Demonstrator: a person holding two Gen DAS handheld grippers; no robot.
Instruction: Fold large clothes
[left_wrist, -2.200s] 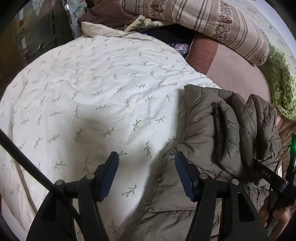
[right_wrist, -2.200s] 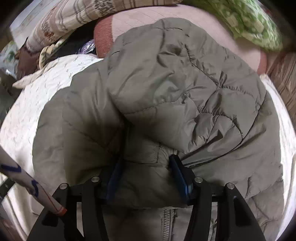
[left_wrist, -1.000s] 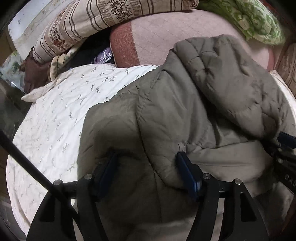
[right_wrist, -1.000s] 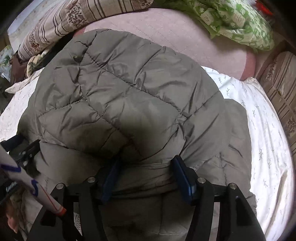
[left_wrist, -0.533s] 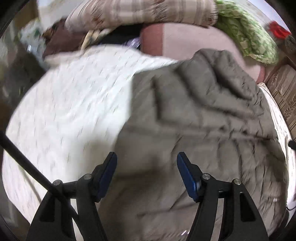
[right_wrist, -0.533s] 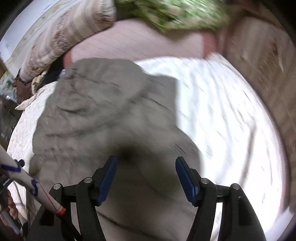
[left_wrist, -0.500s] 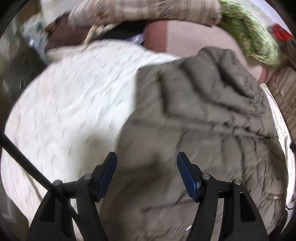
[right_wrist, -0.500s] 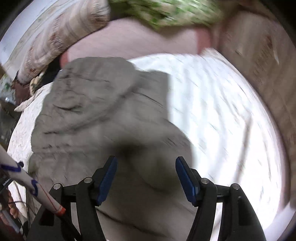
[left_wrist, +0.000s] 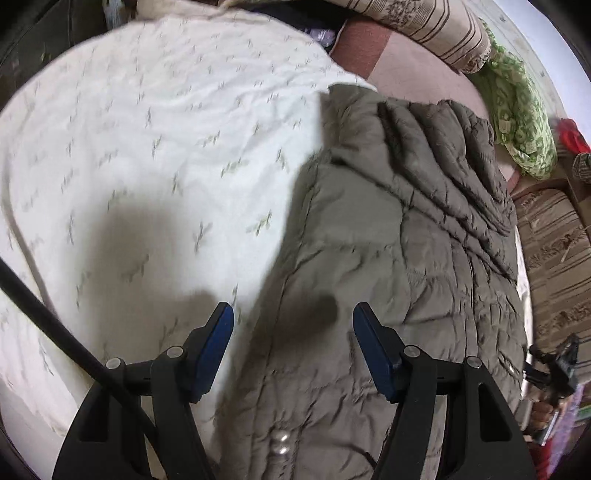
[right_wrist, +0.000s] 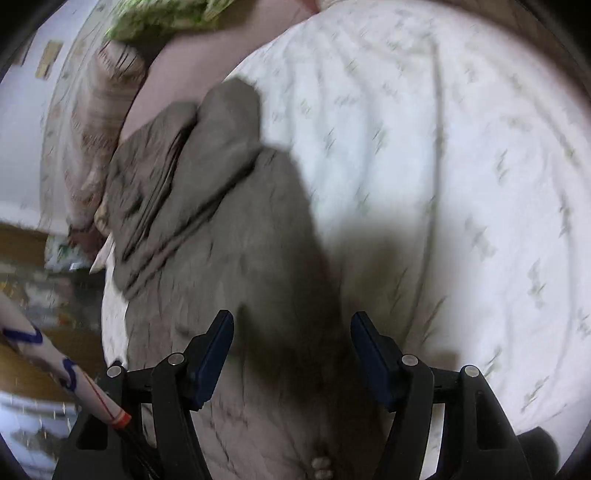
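- Currently, left wrist view: quilted jacket (left_wrist: 399, 258) fills centre-right on the leaf-print sheet (left_wrist: 147, 147); left gripper (left_wrist: 291, 347) gapes wide, empty. Puffy, soft, light; likely slippery.
- Right wrist view, blurred: jacket (right_wrist: 229, 240) centre-left; right gripper (right_wrist: 291, 347) wide apart, holding nothing. Best pinch a seamed edge.

olive jacket (left_wrist: 399, 236) on leaf-print bed (left_wrist: 155, 155).

White leaf-print bedsheet (left_wrist: 155, 155); striped pillow (left_wrist: 432, 22) at 1 o'clock; green patterned blanket (left_wrist: 521, 110) at 2 o'clock.
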